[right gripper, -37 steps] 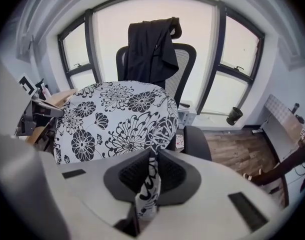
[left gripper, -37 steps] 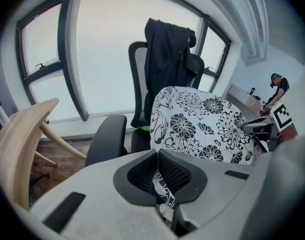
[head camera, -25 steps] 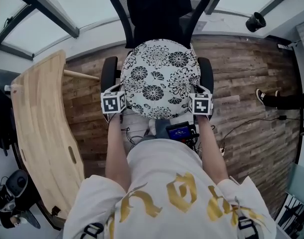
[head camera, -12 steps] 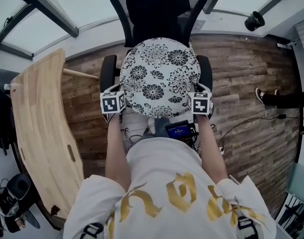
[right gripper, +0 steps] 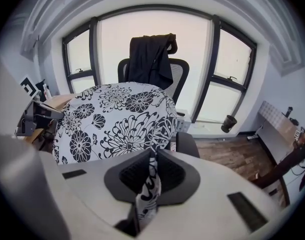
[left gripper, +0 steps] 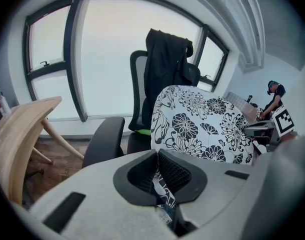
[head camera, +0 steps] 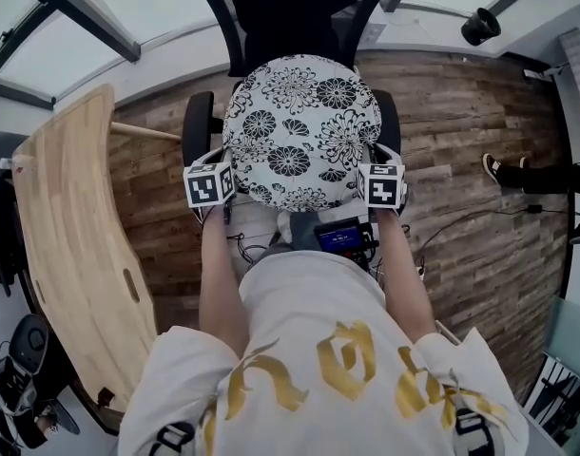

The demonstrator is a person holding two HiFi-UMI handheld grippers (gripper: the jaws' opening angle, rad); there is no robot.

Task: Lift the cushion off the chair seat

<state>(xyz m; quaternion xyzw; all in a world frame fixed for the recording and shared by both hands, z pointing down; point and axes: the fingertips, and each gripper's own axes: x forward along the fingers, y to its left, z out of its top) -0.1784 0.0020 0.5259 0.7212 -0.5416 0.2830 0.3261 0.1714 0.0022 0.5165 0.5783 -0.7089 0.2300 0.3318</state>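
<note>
The person's white shirt with gold print (head camera: 319,350) is filling the bottom of the head view, with both bare forearms reaching forward and down from it. A small device with a blue screen (head camera: 339,237) is showing just ahead of the shirt, between the arms.

The left hand-held gripper (head camera: 217,186) is pinching the left front edge of the cushion (head camera: 299,131). In the left gripper view, its jaws (left gripper: 156,159) are standing nearly together with a fold of the patterned fabric between the ribbed pads. The right hand-held gripper (head camera: 374,184) is doing the same on the right front edge, its jaws (right gripper: 151,159) clamping a strip of the fabric that is hanging down between them.

The round black-and-white floral cushion is sitting between the two black armrests (head camera: 197,126) of the office chair (head camera: 366,8). It is tilting up at its near edge in both gripper views (left gripper: 202,119) (right gripper: 112,119). Whether its far edge is touching the seat cannot be told.

A dark jacket (left gripper: 165,59) is draping over the mesh backrest, with large windows (right gripper: 152,39) behind it. A pale wooden desk (head camera: 71,245) is standing to the left on the plank floor (head camera: 461,160).
</note>
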